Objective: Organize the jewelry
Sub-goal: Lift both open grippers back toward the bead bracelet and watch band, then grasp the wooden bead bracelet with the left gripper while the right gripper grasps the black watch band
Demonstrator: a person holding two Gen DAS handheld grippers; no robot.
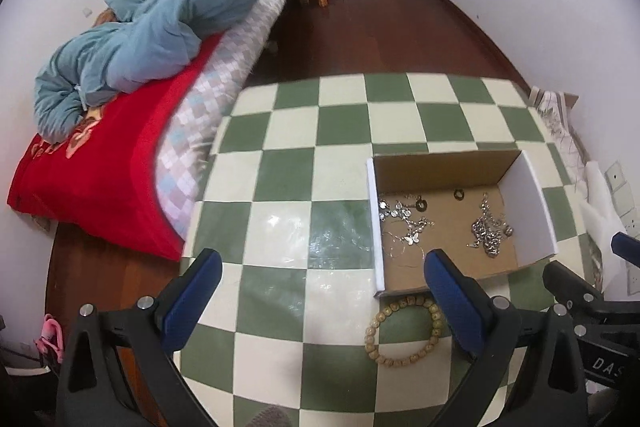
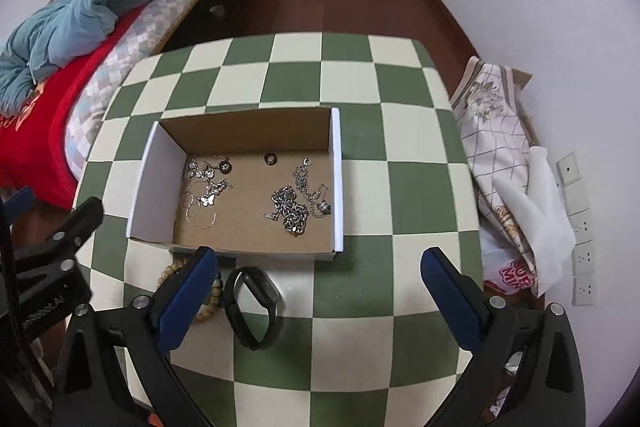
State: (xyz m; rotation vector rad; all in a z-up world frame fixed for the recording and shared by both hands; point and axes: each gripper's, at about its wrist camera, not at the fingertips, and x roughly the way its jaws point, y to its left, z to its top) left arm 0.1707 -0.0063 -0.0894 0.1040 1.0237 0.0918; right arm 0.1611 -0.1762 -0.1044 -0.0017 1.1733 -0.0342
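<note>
An open cardboard box point(image 1: 536, 195) point(image 2: 158, 171) stands on the green-and-cream checked table point(image 1: 312, 163) point(image 2: 360, 75). It holds silver chains point(image 2: 294, 211) point(image 1: 488, 233), butterfly pieces and thin hoops point(image 2: 202, 199) point(image 1: 406, 223), and small dark rings point(image 2: 271, 158). A wooden bead bracelet point(image 1: 404, 331) point(image 2: 214, 293) lies on the table in front of the box. A black wristband point(image 2: 252, 303) lies beside it. My left gripper point(image 1: 320, 263) is open and empty, left of the bracelet. My right gripper point(image 2: 320, 259) is open and empty above the table, right of the wristband.
A bed with a red cover and blue quilt point(image 1: 132, 67) point(image 2: 80, 7) stands left of the table. Patterned cloth and white bags point(image 2: 508, 155) lie against the right wall. Wall sockets point(image 2: 582, 227) are on the right. A dark wooden floor point(image 1: 380, 35) lies beyond the table.
</note>
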